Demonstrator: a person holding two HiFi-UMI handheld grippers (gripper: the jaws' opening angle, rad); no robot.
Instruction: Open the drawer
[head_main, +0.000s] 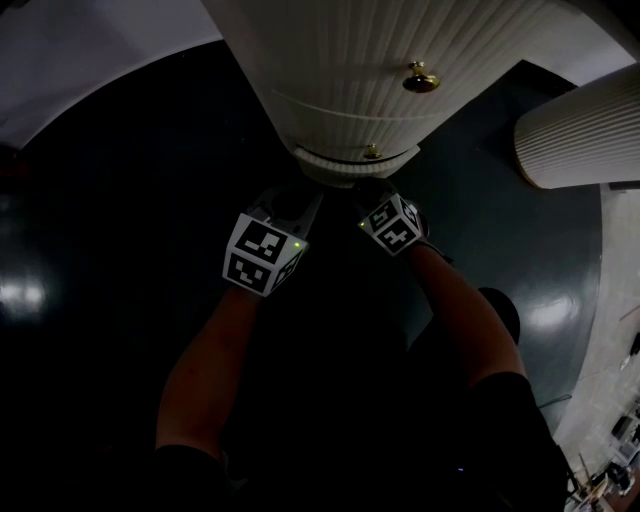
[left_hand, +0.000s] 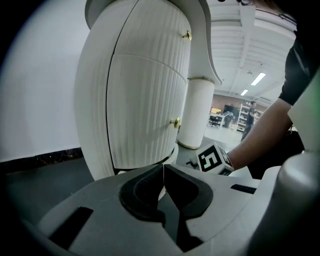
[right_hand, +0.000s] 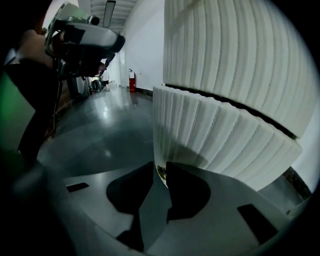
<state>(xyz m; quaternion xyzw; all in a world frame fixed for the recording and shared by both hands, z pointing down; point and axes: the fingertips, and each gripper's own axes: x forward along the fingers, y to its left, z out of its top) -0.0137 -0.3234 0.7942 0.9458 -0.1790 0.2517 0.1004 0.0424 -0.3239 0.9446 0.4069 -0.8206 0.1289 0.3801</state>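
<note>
A white ribbed cabinet (head_main: 340, 70) stands ahead with two brass knobs, an upper knob (head_main: 421, 78) and a lower drawer knob (head_main: 372, 152). My right gripper (head_main: 374, 186) reaches up to the lower knob. In the right gripper view that brass knob (right_hand: 161, 173) sits between the jaw tips of the right gripper (right_hand: 161, 167), which close on it from both sides against the ribbed drawer front (right_hand: 210, 135). My left gripper (head_main: 290, 205) hangs just left of the cabinet's foot, apart from it. In its own view the left gripper (left_hand: 163, 172) is shut on nothing.
A white ribbed cylinder (head_main: 575, 140) stands on the dark glossy floor (head_main: 120, 200) to the right of the cabinet. A white wall (head_main: 80, 50) runs behind at the left. Shelving and ceiling lights show far off in the left gripper view.
</note>
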